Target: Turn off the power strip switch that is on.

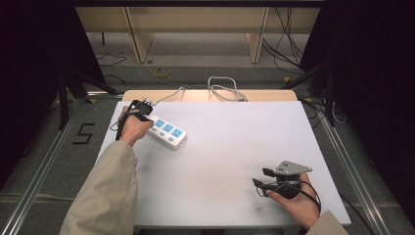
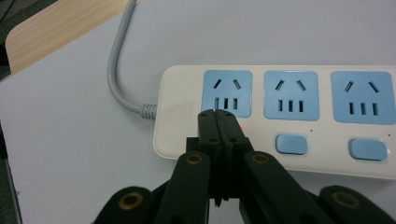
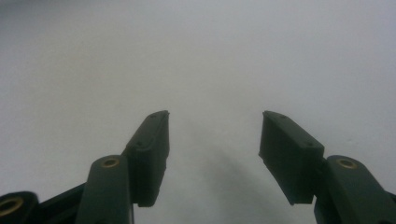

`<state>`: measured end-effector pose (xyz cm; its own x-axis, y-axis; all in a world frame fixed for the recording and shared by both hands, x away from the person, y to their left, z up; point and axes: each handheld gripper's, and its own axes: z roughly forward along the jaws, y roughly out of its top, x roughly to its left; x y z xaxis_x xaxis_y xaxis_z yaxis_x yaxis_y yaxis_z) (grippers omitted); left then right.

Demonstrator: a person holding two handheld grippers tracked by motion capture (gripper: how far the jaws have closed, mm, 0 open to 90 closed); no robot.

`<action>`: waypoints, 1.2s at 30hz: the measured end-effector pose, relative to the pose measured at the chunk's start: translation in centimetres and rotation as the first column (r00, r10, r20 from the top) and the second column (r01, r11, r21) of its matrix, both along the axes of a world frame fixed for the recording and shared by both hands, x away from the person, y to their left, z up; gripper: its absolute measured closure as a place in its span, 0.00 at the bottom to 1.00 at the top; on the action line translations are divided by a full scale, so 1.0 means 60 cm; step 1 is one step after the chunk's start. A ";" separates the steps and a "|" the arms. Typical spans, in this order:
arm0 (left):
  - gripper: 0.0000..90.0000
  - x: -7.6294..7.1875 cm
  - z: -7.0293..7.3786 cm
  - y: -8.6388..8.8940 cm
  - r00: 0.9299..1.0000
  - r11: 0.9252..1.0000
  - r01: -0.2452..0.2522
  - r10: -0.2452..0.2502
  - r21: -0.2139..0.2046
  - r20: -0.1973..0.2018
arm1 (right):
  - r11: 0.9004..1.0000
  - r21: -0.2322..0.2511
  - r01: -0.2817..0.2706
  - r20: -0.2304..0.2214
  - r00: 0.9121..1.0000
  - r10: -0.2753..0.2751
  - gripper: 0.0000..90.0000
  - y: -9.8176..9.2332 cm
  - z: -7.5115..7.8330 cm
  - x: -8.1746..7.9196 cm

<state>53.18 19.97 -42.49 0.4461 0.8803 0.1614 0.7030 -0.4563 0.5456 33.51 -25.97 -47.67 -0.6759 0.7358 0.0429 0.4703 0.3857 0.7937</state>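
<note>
Left hand-held gripper [image 2: 219,114]: jaws pressed fully together, nothing held between them; tips are set down on the power strip [image 2: 299,119], at the near edge of the first blue socket [image 2: 227,93], where that socket's switch would sit. A small red light is seen just right of the tips. In the high view the left hand-held gripper [image 1: 145,108] is seen at the cable end of the power strip [image 1: 168,131], wrapped by the left hand [image 1: 132,126]

Right hand-held gripper [image 3: 214,135]: jaws spread wide, nothing between them, only bare surface under them. In the high view it is held low by the right hand [image 1: 296,196] at the near right of the bench [image 1: 235,147], grey three-cornered plate [image 1: 291,168] on top

Power strip: white, three blue sockets, blue switches [image 2: 291,144] below them, laid at an angle on the far left part of the bench. Grey cable [image 2: 119,70] is run off its end toward the far edge and looped there [image 1: 222,88]

Bench top is white, with a wooden strip [image 1: 264,94] at the far edge. Grey floor beyond, loose cables [image 1: 286,44] on it, pale wooden furniture legs [image 1: 139,39] at the back, dark at both sides
</note>
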 end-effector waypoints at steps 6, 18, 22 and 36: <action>1.00 0.004 0.000 -0.002 1.000 1.000 0.000 0.000 0.005 -0.004 | 1.000 -0.001 -0.001 0.000 1.000 0.001 0.48 0.000 0.000 0.000; 1.00 0.012 -0.005 -0.003 1.000 1.000 -0.004 0.004 0.013 -0.018 | 1.000 -0.001 -0.001 0.000 1.000 0.001 0.48 0.000 0.000 0.000; 1.00 0.014 -0.009 -0.005 1.000 1.000 -0.001 0.001 0.015 -0.027 | 1.000 -0.001 -0.001 0.000 1.000 0.001 0.48 0.000 0.000 0.000; 1.00 0.019 -0.023 -0.015 0.999 1.000 0.003 -0.002 0.017 -0.051 | 1.000 -0.001 -0.003 -0.001 1.000 0.003 0.48 -0.001 0.000 0.000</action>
